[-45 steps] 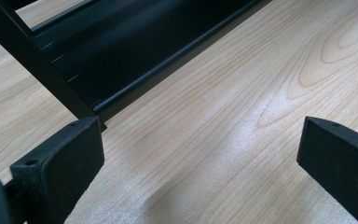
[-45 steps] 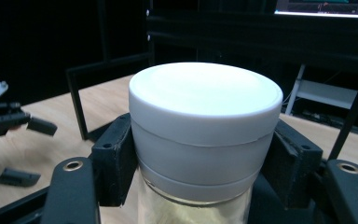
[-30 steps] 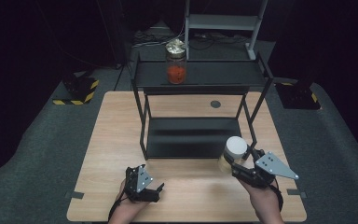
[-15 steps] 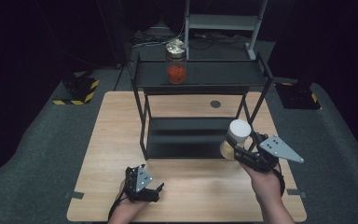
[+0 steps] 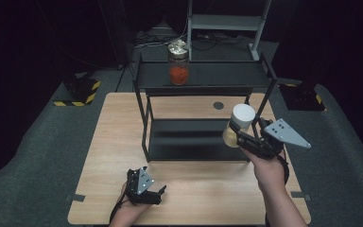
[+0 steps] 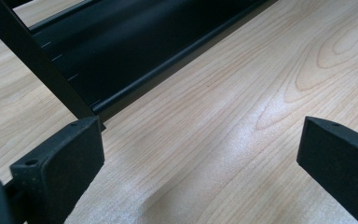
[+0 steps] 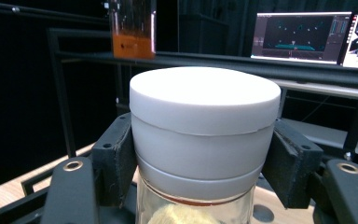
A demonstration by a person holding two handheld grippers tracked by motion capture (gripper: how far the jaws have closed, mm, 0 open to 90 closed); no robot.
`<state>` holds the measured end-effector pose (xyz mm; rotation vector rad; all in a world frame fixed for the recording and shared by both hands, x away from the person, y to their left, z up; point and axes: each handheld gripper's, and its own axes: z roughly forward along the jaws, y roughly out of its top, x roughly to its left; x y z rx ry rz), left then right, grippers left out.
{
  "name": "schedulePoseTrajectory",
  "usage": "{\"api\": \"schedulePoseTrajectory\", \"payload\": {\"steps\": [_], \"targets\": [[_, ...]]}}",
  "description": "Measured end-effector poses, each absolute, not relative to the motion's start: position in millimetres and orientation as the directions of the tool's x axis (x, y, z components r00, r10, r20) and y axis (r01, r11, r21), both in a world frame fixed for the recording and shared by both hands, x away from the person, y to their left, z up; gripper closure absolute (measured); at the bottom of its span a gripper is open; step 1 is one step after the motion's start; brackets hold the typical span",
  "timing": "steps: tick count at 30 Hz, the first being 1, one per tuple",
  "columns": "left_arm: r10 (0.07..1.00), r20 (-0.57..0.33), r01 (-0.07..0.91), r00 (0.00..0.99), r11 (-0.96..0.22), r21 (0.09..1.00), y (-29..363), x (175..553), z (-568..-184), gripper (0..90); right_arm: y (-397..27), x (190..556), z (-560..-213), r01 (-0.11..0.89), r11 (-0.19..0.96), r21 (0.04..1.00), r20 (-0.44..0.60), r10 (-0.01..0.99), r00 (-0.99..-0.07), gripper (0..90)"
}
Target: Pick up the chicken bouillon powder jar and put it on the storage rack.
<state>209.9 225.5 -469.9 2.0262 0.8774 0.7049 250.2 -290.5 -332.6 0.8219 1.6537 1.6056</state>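
Near the desk's (image 5: pixel 99 156) front edge, the left hand-held gripper (image 5: pixel 144 187) rests with jaws spread, nothing between them. Toward the right edge, the right hand-held gripper (image 5: pixel 246 137) clamps a white-lidded jar (image 5: pixel 238 124), held above the desk before the rack (image 5: pixel 203 80). Farther back, an orange-filled jar (image 5: pixel 178 66) stands on the rack's top shelf.

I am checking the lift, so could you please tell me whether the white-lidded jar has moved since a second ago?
Yes. The white-lidded jar, clamped in the right gripper, has risen from beside the black rack's lower shelf toward its top shelf.
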Motion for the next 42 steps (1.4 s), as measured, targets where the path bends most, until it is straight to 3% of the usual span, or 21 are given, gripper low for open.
{"api": "schedulePoseTrajectory", "payload": {"steps": [42], "targets": [[0.782, 0.154, 0.331, 0.604, -0.422, 0.844, 228.6, 209.7, -471.2, 0.9, -266.1, 273.7, -237.9, -0.14, -0.004, 0.99, -0.072, 0.845, -0.53, 33.8]]}}
